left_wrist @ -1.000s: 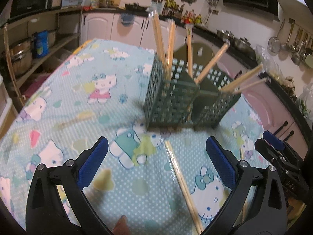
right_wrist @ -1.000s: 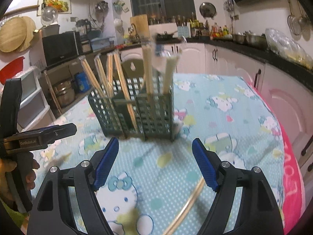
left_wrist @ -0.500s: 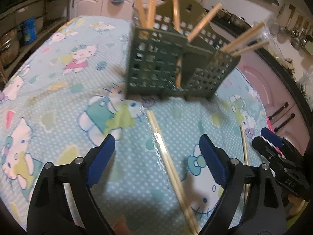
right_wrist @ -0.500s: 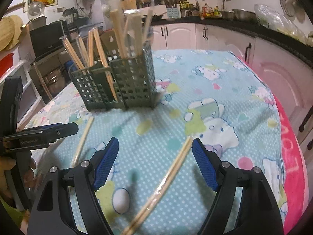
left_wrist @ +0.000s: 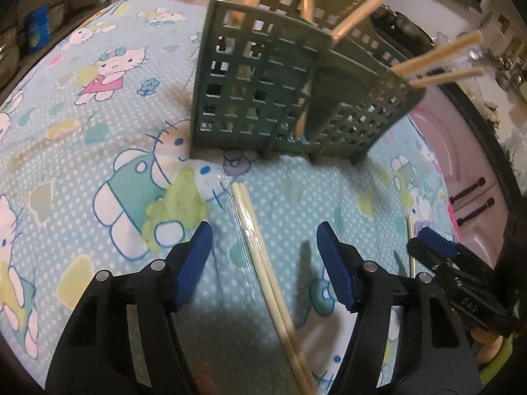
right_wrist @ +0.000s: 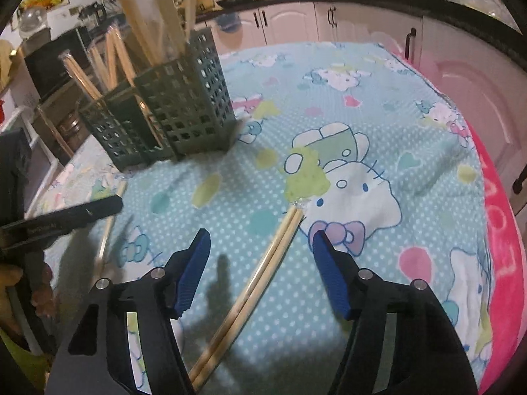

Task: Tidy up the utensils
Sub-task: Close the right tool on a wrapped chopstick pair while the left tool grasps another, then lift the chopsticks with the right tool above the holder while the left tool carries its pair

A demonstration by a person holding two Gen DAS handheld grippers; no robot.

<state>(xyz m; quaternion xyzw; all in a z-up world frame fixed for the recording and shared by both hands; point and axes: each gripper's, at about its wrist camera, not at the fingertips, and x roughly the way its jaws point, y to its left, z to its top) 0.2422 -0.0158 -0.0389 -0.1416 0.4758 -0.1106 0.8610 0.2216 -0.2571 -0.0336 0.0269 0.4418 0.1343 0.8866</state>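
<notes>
Left hand-held gripper (left_wrist: 263, 243): jaws spread wide, nothing between the blue pads (left_wrist: 192, 265). It hangs over a wrapped pair of chopsticks (left_wrist: 263, 256) lying flat on the table (left_wrist: 82, 125), which wears a light blue cartoon-cat cloth. In the left wrist view the pair runs from about 12 o'clock down toward 5 o'clock, passing through the open gap; neither pad touches it.

Green lattice utensil holder (left_wrist: 263, 95) stands upright at 12 o'clock of that pair, just beyond its far tip, apart from it. Several wrapped chopstick pairs stand inside the holder (left_wrist: 362, 11), leaning out at different angles; those in the right-hand compartment tilt far toward 2 o'clock.

Right hand-held gripper (right_wrist: 260, 251): jaws also wide, empty. A second pair of chopsticks (right_wrist: 260, 270) lies on the cloth between its pads, running from 1 o'clock near the cat's face print down to 7 o'clock; no contact with either pad visible. From the right wrist view the holder (right_wrist: 184, 98) sits at 10 o'clock, well apart from this pair.

The pair under the left gripper shows in the right wrist view at 9 o'clock (right_wrist: 110, 227), partly hidden behind the left gripper's black finger. The right gripper shows at 4 o'clock in the left wrist view (left_wrist: 457, 276), with a thin strip of the second pair beside it.

Kitchen cabinets (right_wrist: 290, 23) line the background beyond the table. Both views slightly blurred.
</notes>
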